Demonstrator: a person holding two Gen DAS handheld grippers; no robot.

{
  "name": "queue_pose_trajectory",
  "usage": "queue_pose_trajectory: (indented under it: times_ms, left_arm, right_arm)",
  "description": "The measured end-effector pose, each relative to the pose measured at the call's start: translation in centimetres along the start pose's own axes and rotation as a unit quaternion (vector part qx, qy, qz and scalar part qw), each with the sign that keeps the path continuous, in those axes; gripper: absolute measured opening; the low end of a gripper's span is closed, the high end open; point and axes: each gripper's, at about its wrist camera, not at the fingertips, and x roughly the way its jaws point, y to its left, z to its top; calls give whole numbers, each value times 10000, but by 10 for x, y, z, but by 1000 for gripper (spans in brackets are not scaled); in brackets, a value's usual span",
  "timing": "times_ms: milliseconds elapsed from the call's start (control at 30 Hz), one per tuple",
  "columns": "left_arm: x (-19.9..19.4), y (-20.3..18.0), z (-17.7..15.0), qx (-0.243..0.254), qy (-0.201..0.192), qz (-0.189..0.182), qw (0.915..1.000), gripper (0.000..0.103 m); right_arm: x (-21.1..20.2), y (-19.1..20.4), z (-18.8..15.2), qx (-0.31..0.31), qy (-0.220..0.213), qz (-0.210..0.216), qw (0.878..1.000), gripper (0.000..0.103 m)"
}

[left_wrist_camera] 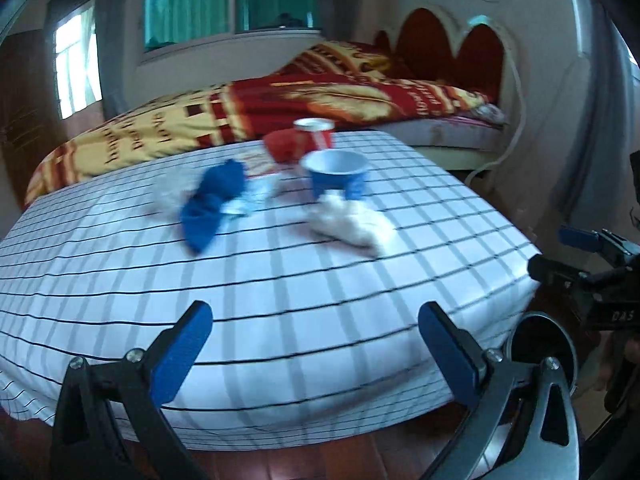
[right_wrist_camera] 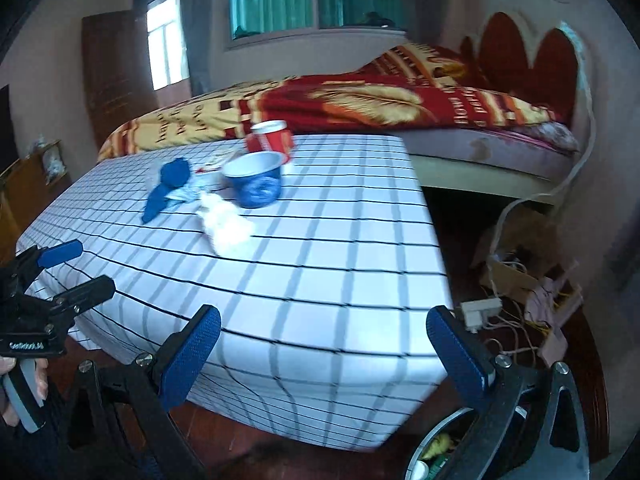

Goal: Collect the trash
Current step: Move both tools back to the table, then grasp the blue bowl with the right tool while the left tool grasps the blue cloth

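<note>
- I'm seeing the trash sitting clustered toward the table's far side: a white crumpled tissue (left_wrist_camera: 348, 224) nearest me, a blue paper cup (left_wrist_camera: 336, 174) just behind it, a red cup (left_wrist_camera: 316, 134) further back, and a blue wrapper (left_wrist_camera: 212, 208) to the left.
- Lettering on the red cup is blurring beyond reading; "DAS" is showing on the right gripper's body.
- I'm holding the left gripper (left_wrist_camera: 316, 356) wide and empty over the near edge of the checked tablecloth (left_wrist_camera: 280, 288).
- The right gripper (right_wrist_camera: 324, 356) is likewise gaping wide, holding nothing, near the table's right corner.
- Bare cloth is lying between both claws and the trash.
- A bin (right_wrist_camera: 436, 452) is sitting below on the right.
</note>
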Motion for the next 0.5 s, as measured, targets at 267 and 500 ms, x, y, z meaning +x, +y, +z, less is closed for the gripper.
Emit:
queue_pose_trajectory:
  times_ms: [267, 500]
  left_arm:
    - [20, 74, 23, -428, -90, 413, 9982, 96]
    - [68, 101, 48, -664, 84, 278, 9974, 87]
  right_arm:
    - [38, 33, 43, -63, -22, 227, 9997, 103]
    - [91, 52, 87, -266, 103, 224, 9993, 103]
